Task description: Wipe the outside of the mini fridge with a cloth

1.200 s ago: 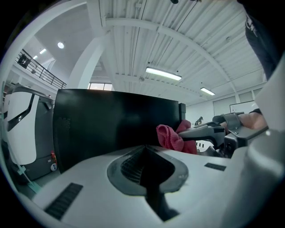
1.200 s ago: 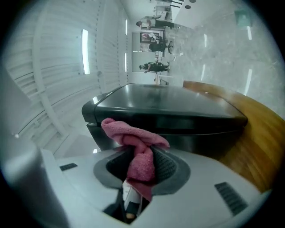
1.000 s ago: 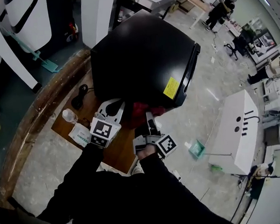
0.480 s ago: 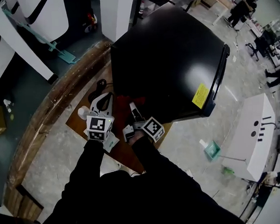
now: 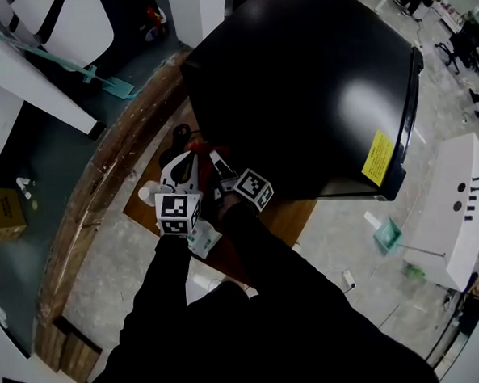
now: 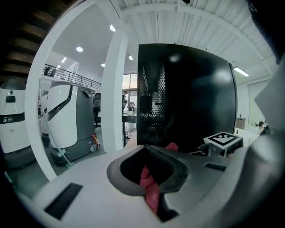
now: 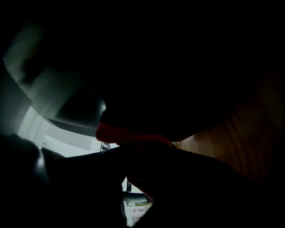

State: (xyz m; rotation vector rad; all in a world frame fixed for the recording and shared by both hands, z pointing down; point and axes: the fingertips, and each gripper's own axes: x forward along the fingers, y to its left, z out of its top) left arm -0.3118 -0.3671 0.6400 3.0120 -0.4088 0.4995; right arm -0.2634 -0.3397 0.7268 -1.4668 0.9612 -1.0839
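The black mini fridge (image 5: 314, 85) fills the upper middle of the head view. Its perforated rear panel (image 6: 156, 98) shows in the left gripper view. A red cloth (image 5: 207, 148) is pressed against the fridge's lower left corner. My left gripper (image 5: 191, 160) is shut on a fold of this cloth (image 6: 149, 187). My right gripper (image 5: 219, 167) sits just to its right, touching the same cloth. The right gripper view is very dark. There a red strip of cloth (image 7: 122, 133) lies pinched between the dark jaws.
The fridge stands on a wooden board (image 5: 293, 212) inside a curved wooden rim (image 5: 101, 175). A small white bottle (image 5: 146, 192) and a wipes packet (image 5: 202, 239) lie beside my left gripper. A black cable (image 5: 179, 136) lies at the corner. A white machine (image 5: 459, 214) stands at the right.
Both grippers and the red cloth have slid left along the fridge's lower side to its left corner. The head view has swung so that the fridge looks larger.
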